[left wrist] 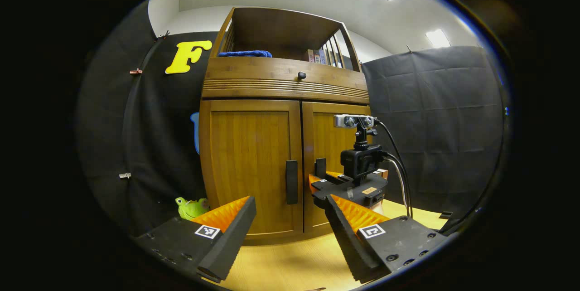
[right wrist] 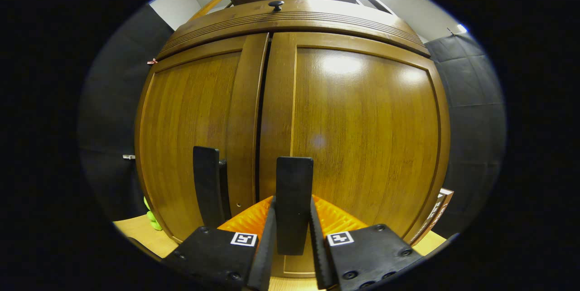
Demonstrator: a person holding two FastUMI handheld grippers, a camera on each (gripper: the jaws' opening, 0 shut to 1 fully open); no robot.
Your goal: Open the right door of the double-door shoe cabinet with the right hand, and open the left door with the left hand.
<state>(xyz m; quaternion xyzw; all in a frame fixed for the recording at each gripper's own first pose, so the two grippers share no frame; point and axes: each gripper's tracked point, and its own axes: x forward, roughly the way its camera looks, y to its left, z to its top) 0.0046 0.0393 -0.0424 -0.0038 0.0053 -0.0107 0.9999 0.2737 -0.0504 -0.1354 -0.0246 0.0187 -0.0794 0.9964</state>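
A brown wooden shoe cabinet point(left wrist: 253, 155) stands ahead with both doors closed. Its left door point(left wrist: 249, 164) carries a dark vertical handle point(left wrist: 292, 181), and my left gripper point(left wrist: 290, 236) hangs open a short way in front of that handle, touching nothing. In the left gripper view my right gripper point(left wrist: 317, 181) sits at the right door's handle point(left wrist: 321, 167). In the right gripper view my right gripper point(right wrist: 293, 200) is shut on the right door's handle point(right wrist: 294, 191), one finger pressing each side. The left door's handle point(right wrist: 206, 186) stands just to its left, across the seam.
A green frog toy point(left wrist: 192, 207) lies at the cabinet's lower left corner. Above the doors is a drawer with a round knob point(left wrist: 302, 75), and an open shelf holds a blue cloth point(left wrist: 244, 53) and books point(left wrist: 317, 56). The cabinet rests on a light wooden surface point(left wrist: 294, 264).
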